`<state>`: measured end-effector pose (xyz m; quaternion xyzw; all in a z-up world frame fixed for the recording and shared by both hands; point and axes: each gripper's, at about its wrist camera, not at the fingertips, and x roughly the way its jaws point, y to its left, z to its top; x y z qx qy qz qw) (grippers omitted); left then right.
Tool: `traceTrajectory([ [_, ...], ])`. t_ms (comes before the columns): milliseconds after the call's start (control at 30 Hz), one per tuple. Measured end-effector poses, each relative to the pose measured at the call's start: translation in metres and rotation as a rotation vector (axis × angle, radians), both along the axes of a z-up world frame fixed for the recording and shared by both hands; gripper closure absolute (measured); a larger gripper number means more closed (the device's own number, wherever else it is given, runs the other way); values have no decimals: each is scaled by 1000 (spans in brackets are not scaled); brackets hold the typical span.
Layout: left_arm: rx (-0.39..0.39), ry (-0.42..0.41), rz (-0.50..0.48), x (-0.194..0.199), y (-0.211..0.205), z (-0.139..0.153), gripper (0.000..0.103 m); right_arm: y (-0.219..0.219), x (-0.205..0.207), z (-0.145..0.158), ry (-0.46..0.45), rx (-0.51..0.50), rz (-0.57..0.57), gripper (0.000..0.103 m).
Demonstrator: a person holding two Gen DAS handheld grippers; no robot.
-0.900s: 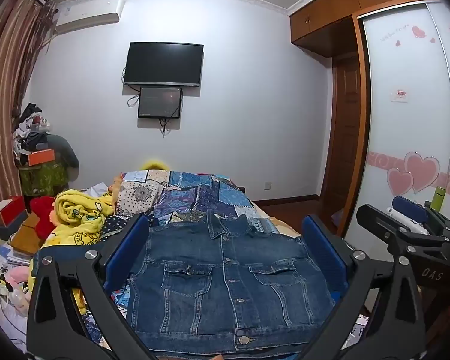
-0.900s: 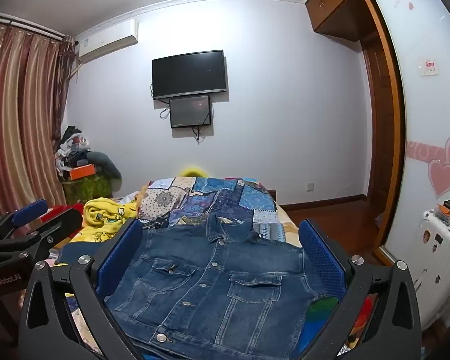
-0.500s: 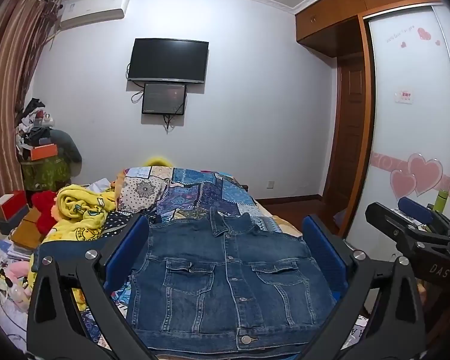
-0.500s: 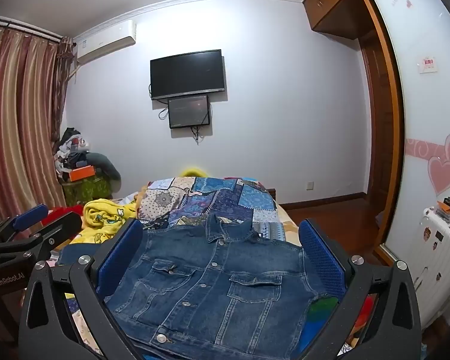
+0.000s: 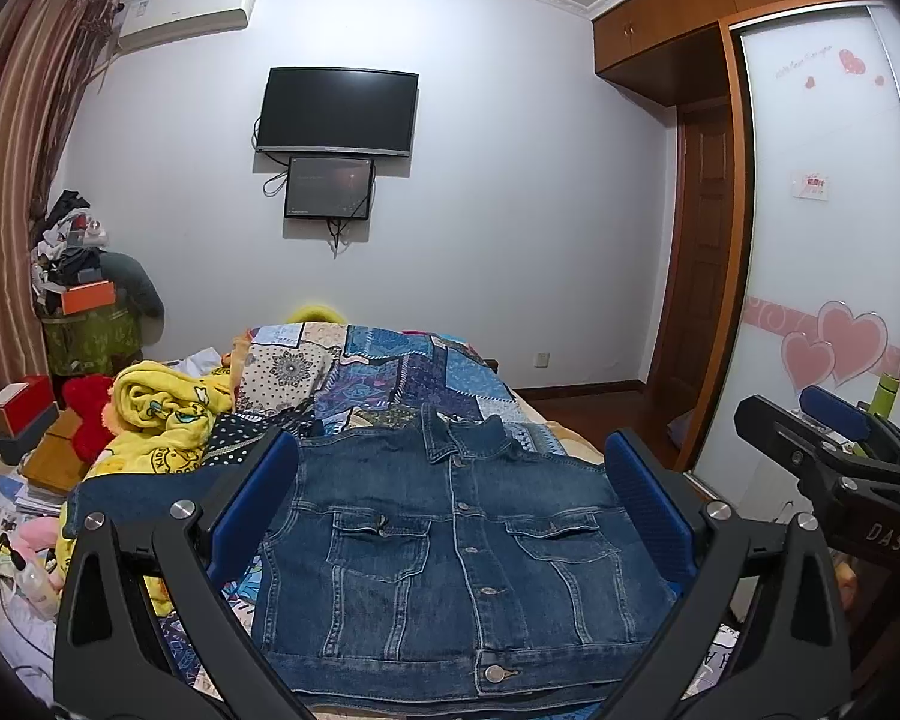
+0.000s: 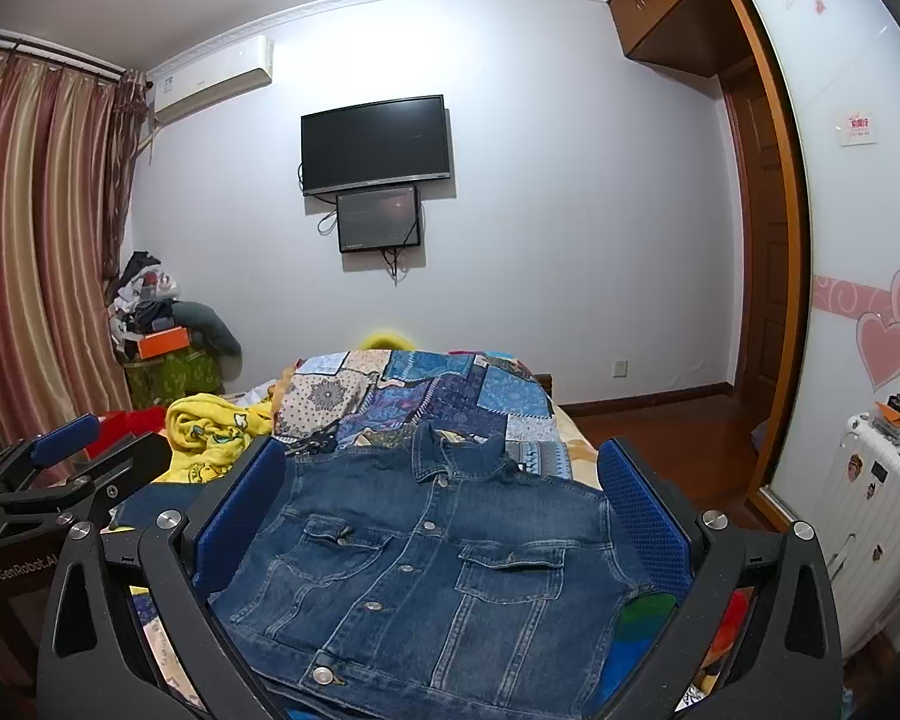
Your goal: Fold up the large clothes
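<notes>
A blue denim jacket [image 5: 450, 552] lies flat and buttoned, front up, on the near end of a bed covered by a patchwork quilt [image 5: 384, 372]. The left gripper [image 5: 450, 516] and right gripper [image 6: 444, 516] hover above it, blue-padded fingers [image 5: 252, 504] spread wide, holding nothing. A crumpled yellow blanket [image 5: 162, 420] sits to the left; a dark television [image 5: 339, 111] hangs on the far wall.

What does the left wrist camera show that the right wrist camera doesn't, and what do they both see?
Only the left wrist view shows the green bottle by the wardrobe door and the right gripper from the side. Only the right wrist view shows the white suitcase with stickers and the left gripper from the side. Both show the denim jacket lying buttoned on the bed between open jaws, the yellow blanket, the patchwork quilt and the wall TV.
</notes>
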<state>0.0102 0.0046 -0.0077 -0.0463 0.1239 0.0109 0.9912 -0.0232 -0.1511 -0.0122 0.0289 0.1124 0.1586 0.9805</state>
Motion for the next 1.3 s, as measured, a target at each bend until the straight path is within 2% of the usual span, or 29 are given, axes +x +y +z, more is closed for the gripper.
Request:
traceTrajectory([
  [1300,-5,20,5,5,1,-6,0,-1,5,-4,18,10,-8,0],
])
